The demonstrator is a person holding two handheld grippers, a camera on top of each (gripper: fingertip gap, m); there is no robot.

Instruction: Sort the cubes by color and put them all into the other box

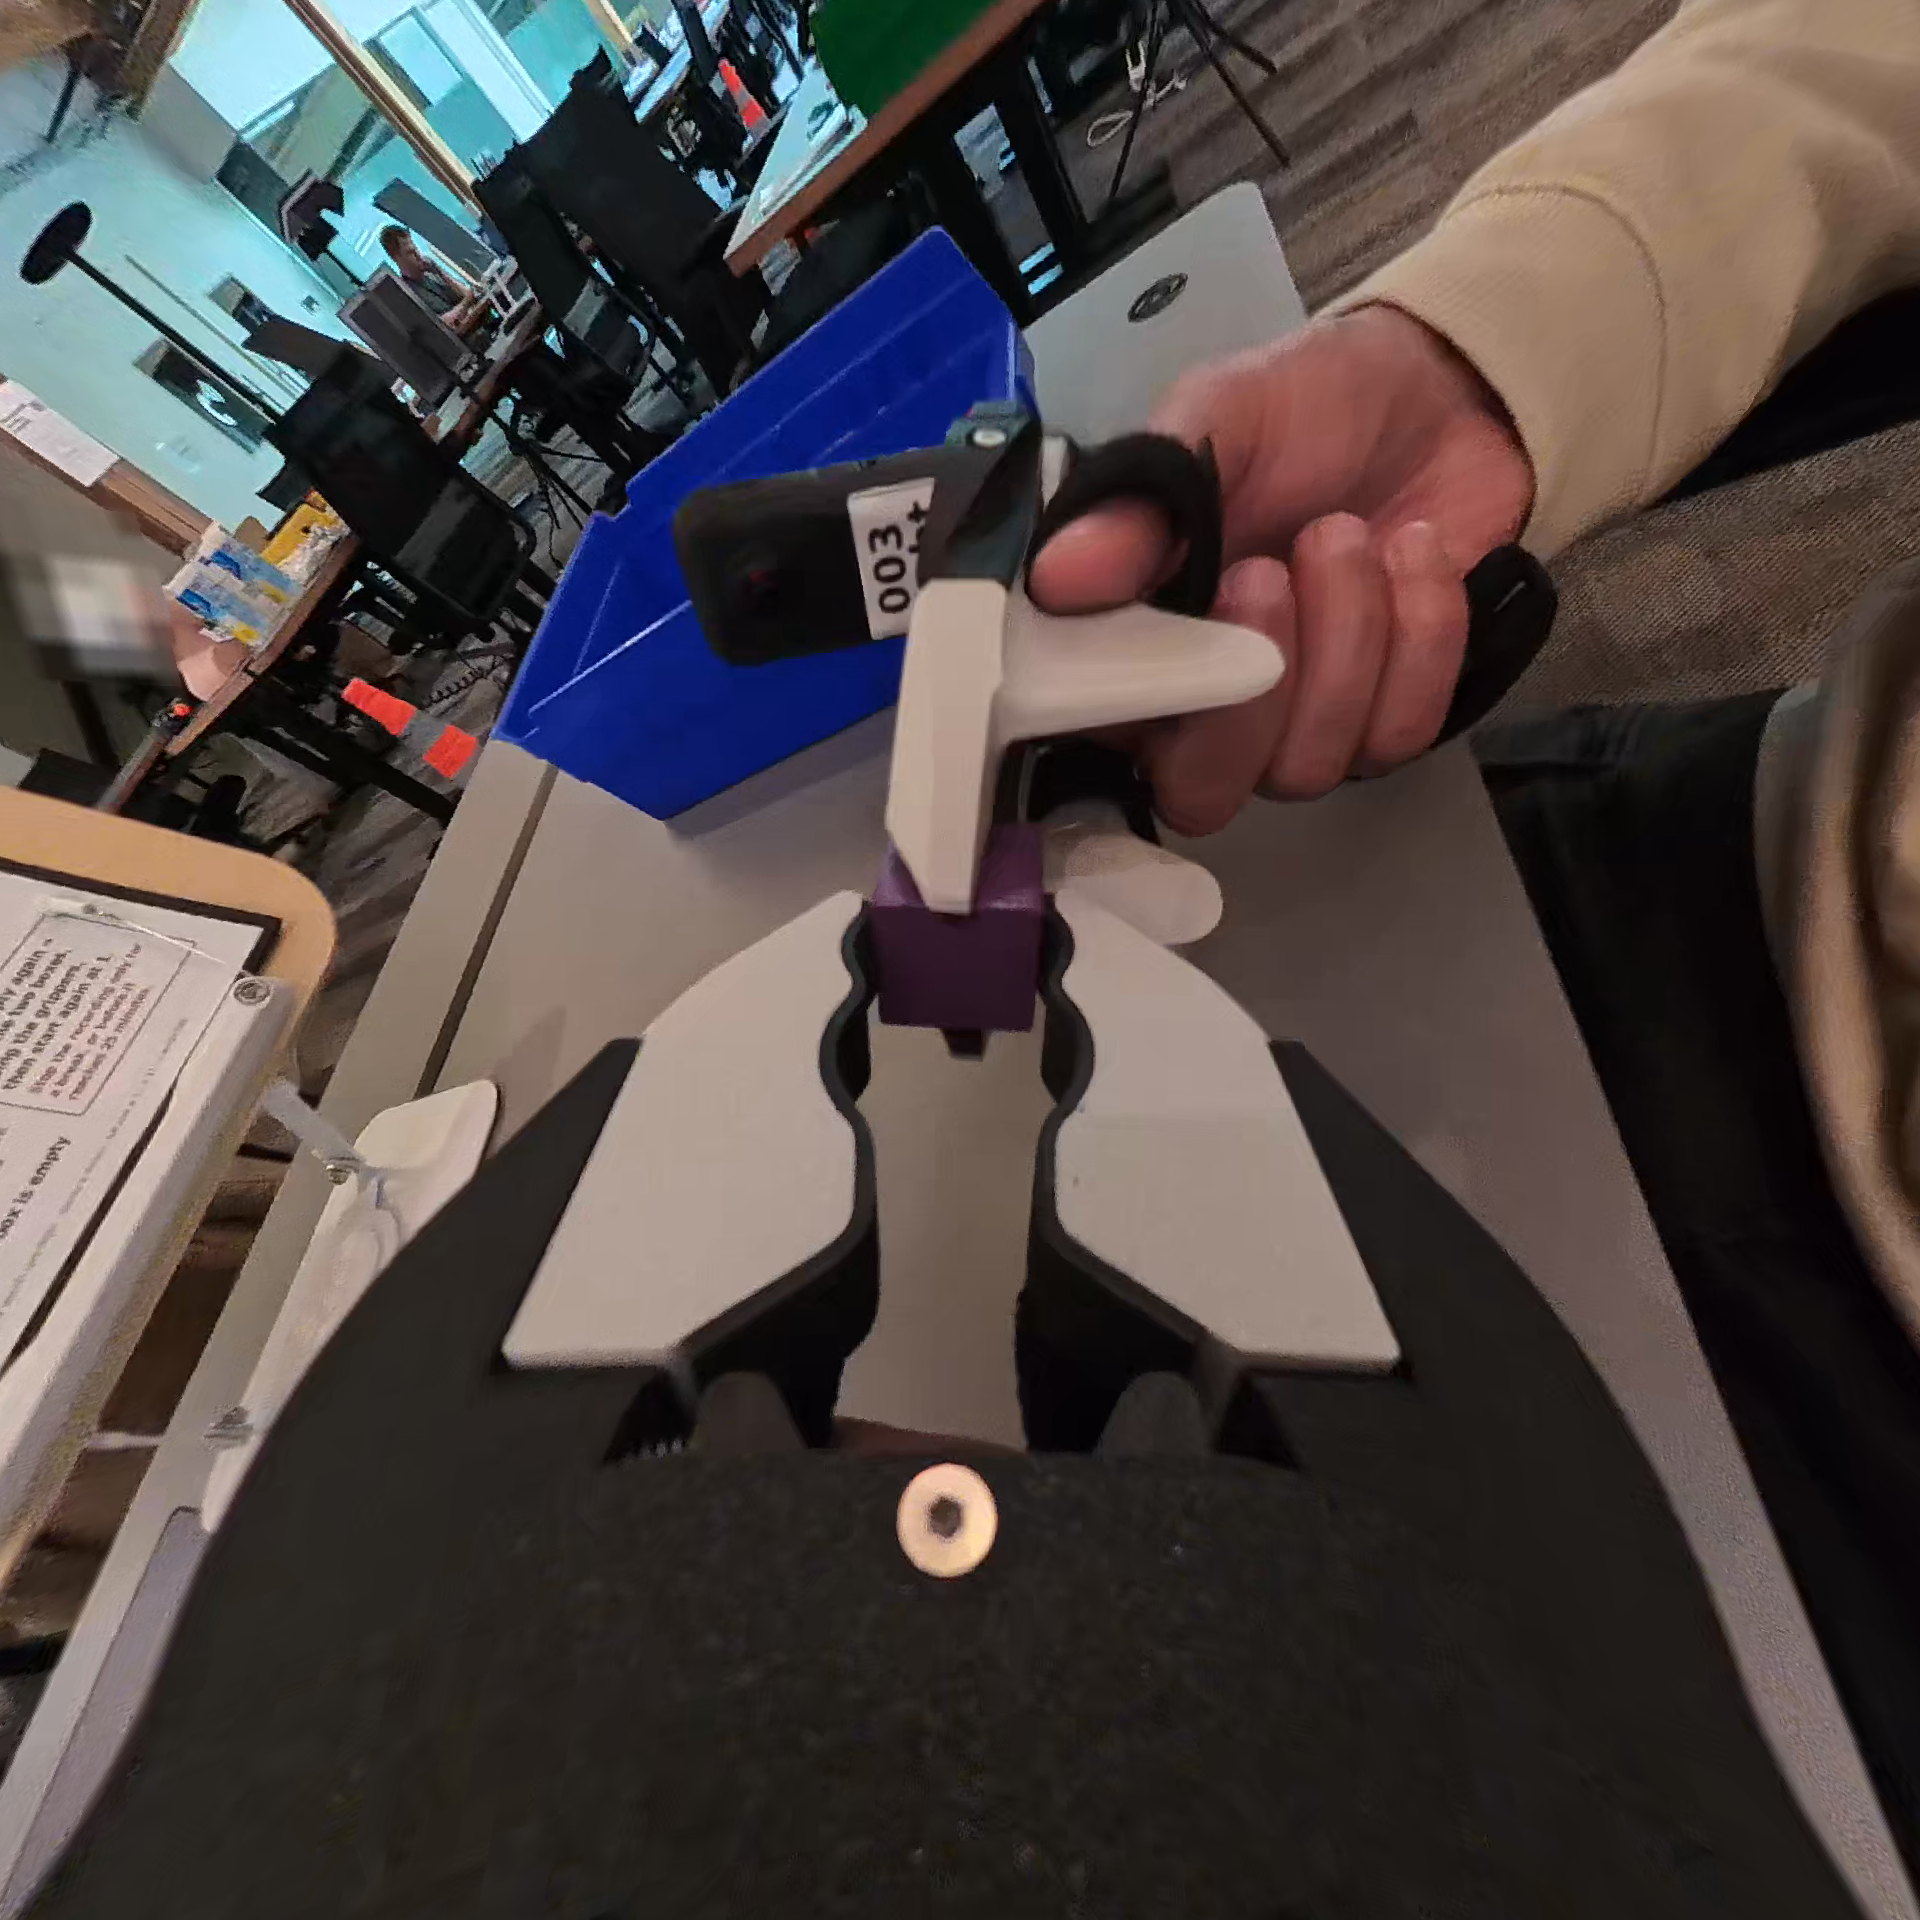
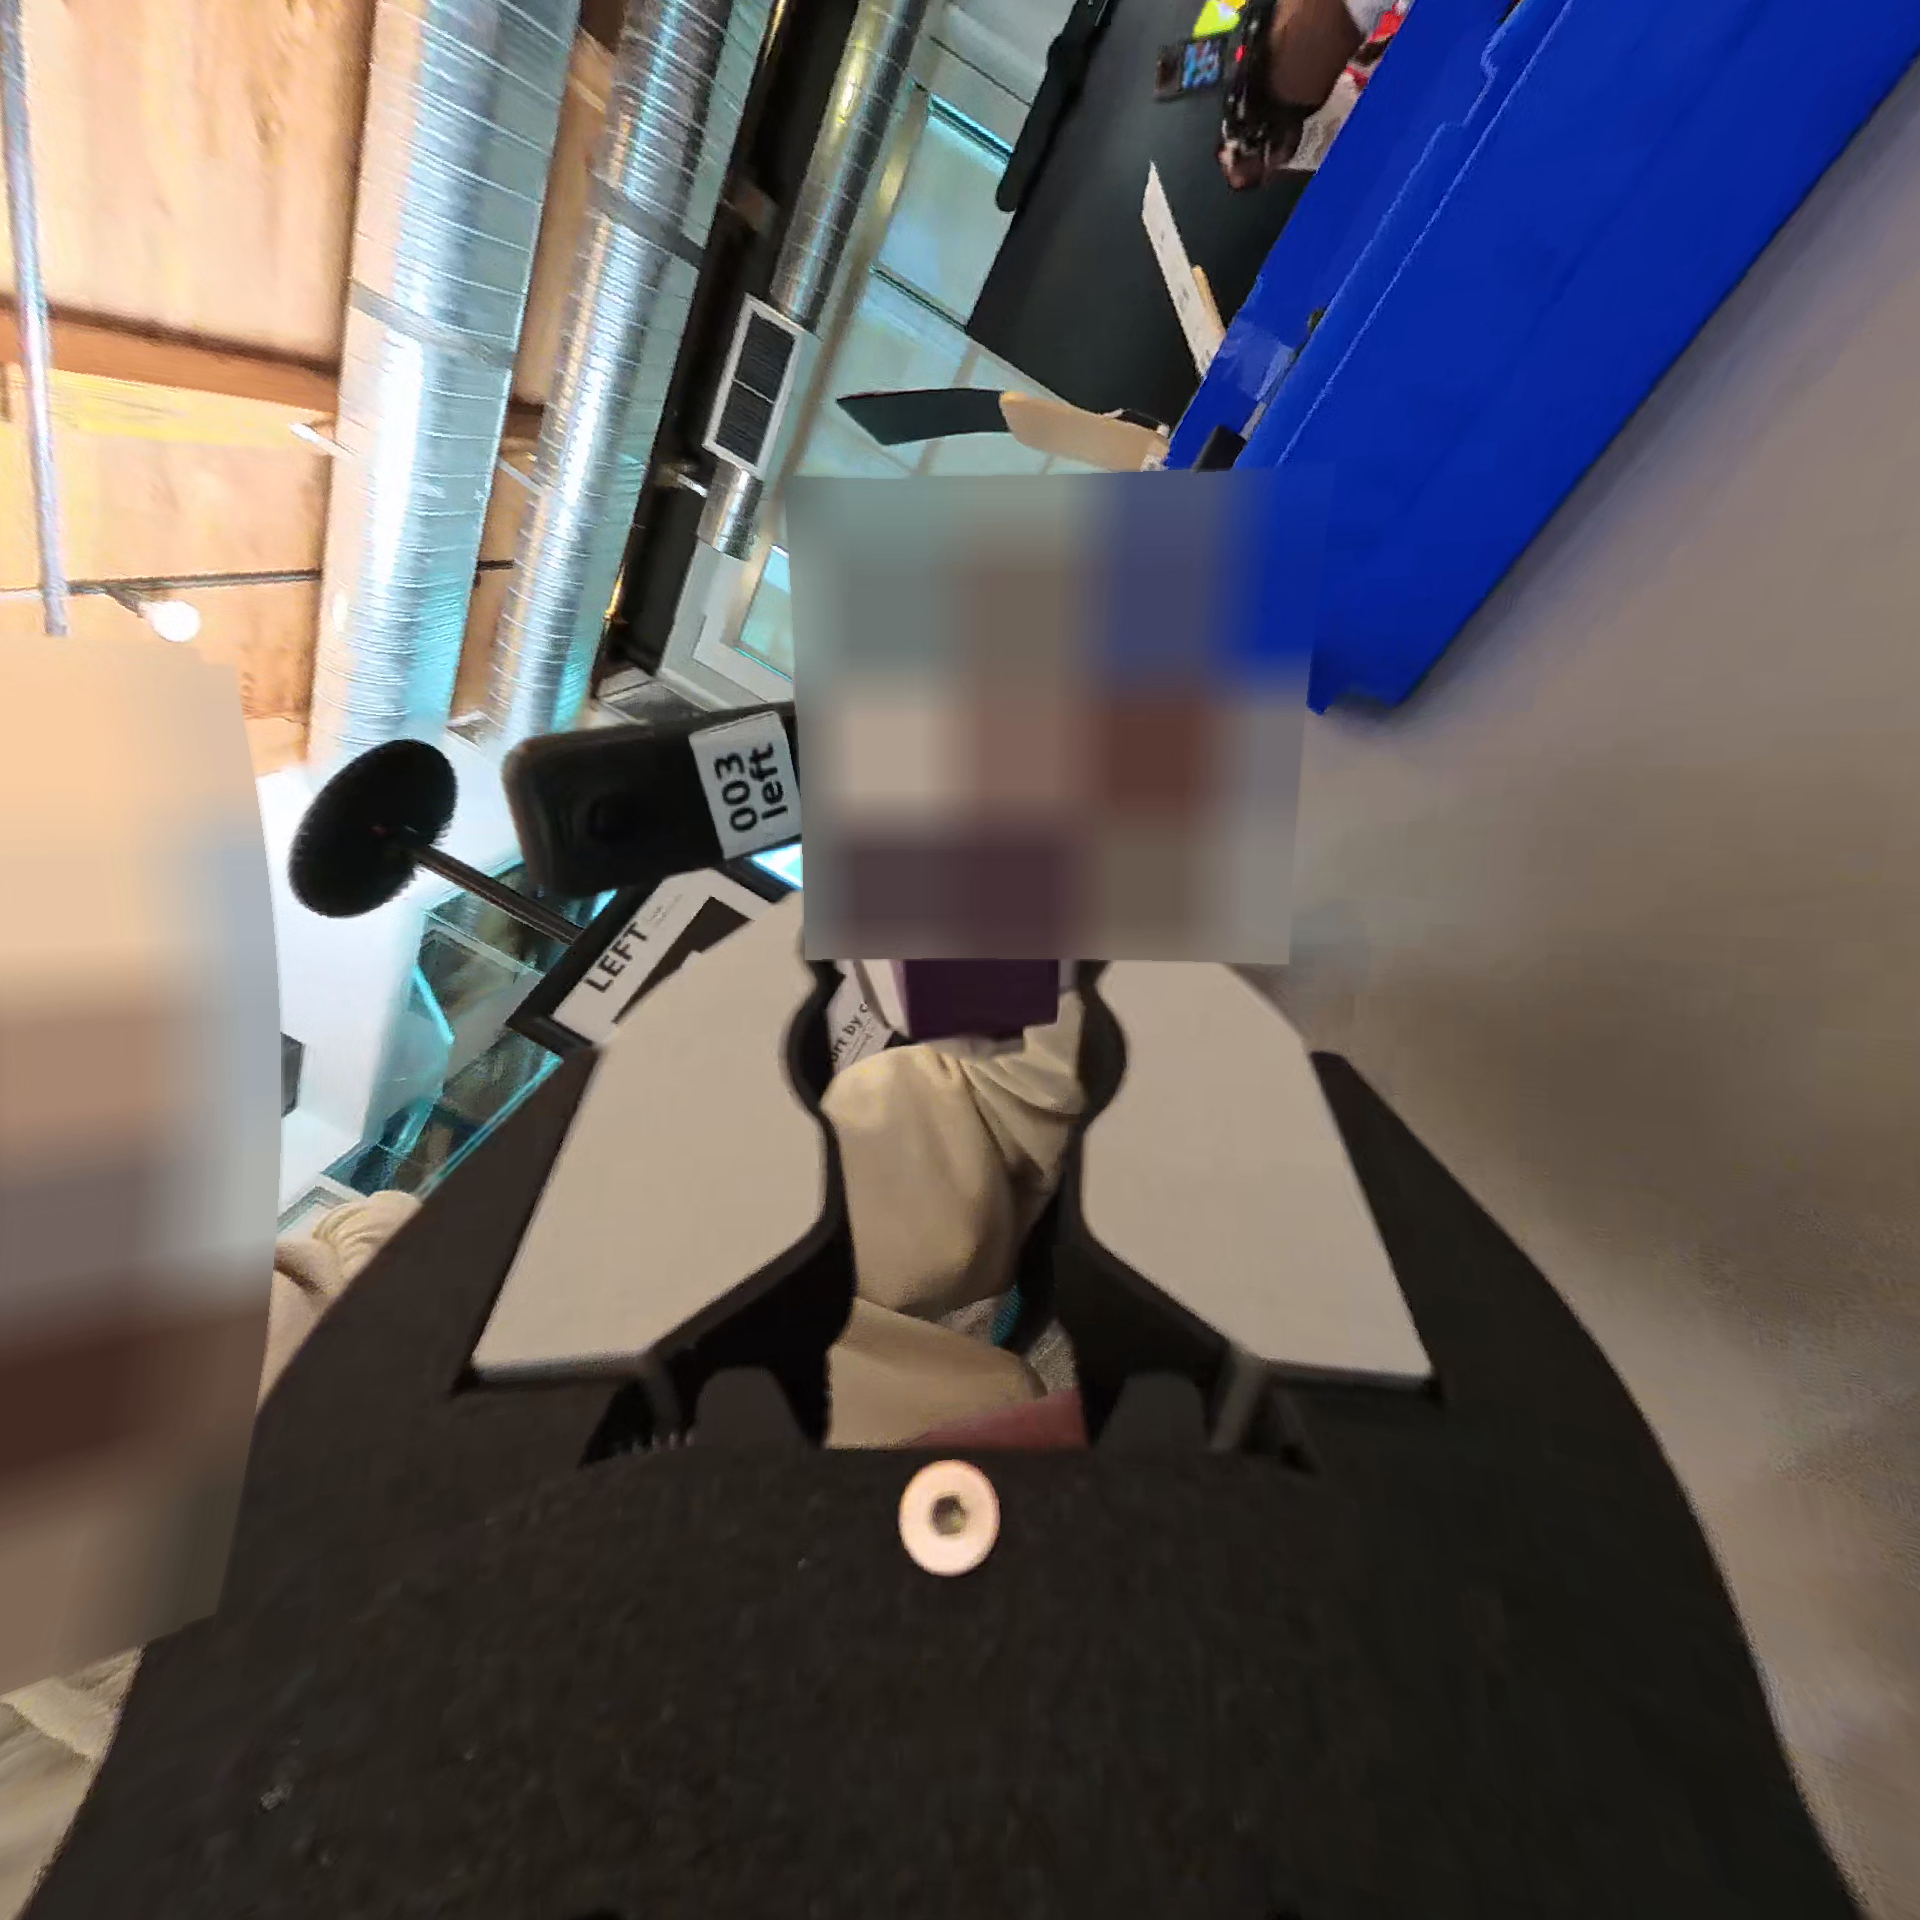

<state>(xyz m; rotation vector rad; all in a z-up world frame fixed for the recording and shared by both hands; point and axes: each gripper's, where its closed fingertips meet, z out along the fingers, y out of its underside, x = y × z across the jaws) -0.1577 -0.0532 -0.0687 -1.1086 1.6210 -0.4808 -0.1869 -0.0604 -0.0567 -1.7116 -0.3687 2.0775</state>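
A purple cube (image 1: 951, 971) is pinched between the tips of my left gripper (image 1: 954, 940), which holds it above the grey table (image 1: 1371, 1039). My right gripper (image 1: 1060, 896) comes down from above, held by a hand, and its white fingers (image 1: 940, 790) straddle the same cube, one in front and one behind. In the right wrist view the cube (image 2: 982, 997) sits between the tips of my right gripper (image 2: 954, 987), with a gap on its left side. The blue box (image 1: 727, 675) stands just behind; it also shows in the right wrist view (image 2: 1507, 364). Its inside is hidden.
A person's hand and cream sleeve (image 1: 1382, 561) reach in from the right. A printed sheet on a board (image 1: 114, 1049) lies on a wooden table at left. A white holder (image 1: 416, 1143) sits at the grey table's left edge. Desks and chairs stand beyond. The tips of both grippers are at nearly the same place.
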